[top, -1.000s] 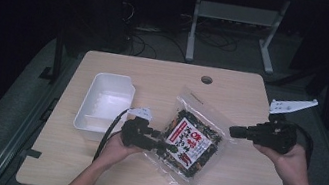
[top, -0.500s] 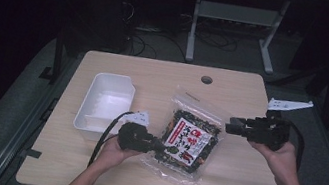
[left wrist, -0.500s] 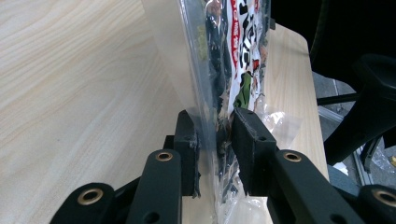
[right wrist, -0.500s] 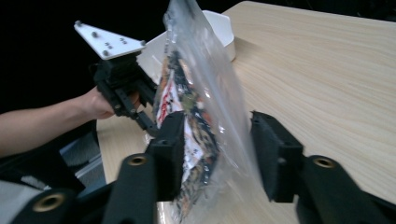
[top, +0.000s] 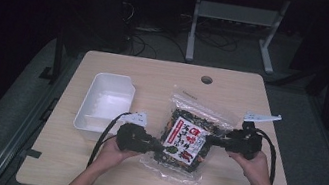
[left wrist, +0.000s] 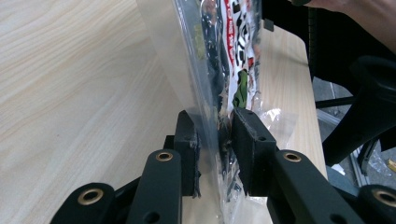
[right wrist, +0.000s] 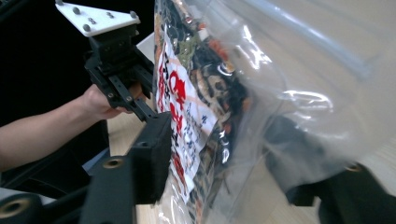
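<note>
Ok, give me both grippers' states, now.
Left gripper: shut on the snack bag.
Right gripper: jaws either side of the bag, grip cannot be told.

High view: fixed above, facing forward and down across the whole surface (top: 164, 80). Left gripper view: close along its own jaws toward 3 o'clock. Right gripper view: equally close, toward 9 o'clock. Shared by all: the printed bag (top: 189, 136) (left wrist: 233, 51) (right wrist: 205, 102).

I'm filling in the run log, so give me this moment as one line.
left gripper: jaws around snack bag edge | right gripper: jaws straddle bag's other side | white tray: apart, left | bag lies on table
</note>
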### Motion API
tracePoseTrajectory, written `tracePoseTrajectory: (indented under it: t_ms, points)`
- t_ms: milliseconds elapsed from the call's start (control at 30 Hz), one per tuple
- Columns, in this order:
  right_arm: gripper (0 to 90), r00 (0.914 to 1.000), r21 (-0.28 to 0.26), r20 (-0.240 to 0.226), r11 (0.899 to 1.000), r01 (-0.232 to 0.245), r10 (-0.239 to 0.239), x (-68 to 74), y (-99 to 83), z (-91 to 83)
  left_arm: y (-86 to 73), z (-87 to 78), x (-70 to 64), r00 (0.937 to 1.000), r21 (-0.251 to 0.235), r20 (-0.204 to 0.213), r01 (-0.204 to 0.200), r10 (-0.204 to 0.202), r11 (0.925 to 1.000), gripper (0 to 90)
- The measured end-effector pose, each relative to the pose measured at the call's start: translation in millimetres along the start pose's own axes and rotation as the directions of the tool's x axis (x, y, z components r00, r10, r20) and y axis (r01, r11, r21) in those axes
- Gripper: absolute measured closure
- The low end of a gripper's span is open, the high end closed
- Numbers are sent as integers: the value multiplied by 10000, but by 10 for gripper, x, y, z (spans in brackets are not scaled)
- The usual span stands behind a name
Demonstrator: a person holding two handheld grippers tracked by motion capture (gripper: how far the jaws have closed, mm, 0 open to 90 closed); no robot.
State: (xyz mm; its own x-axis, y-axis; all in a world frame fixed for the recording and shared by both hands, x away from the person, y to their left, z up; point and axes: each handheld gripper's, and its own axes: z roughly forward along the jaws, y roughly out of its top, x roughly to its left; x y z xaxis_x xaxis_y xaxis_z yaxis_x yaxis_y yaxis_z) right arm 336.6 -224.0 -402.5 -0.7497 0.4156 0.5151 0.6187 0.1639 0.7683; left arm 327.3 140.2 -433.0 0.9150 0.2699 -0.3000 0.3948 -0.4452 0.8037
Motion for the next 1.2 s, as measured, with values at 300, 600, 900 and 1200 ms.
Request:
tracePoseTrajectory:
  t_ms: [300, 600, 900, 1200]
  points:
    - [736, 9952, -343, -981, 9994, 13, -46, 60, 74, 0, -46, -59, 1, 9993, 68, -372, 62, -59, 10000, 665]
    - [765, 9954, -330, -621, 9969, 717, -736, 339, 210, -6, -25, -153, -90, 9925, 49, -1179, -309, 313, 9995, 492]
    - [772, 9970, -283, 288, 9969, 733, -725, 513, 343, -109, -63, -315, -175, 9786, 10, -2004, -474, 466, 9989, 412]
    - [773, 9866, -1240, 1577, 9904, 609, -410, 606, 488, -225, -144, -434, -274, 9662, 279, -2473, -682, 730, 9973, 385]
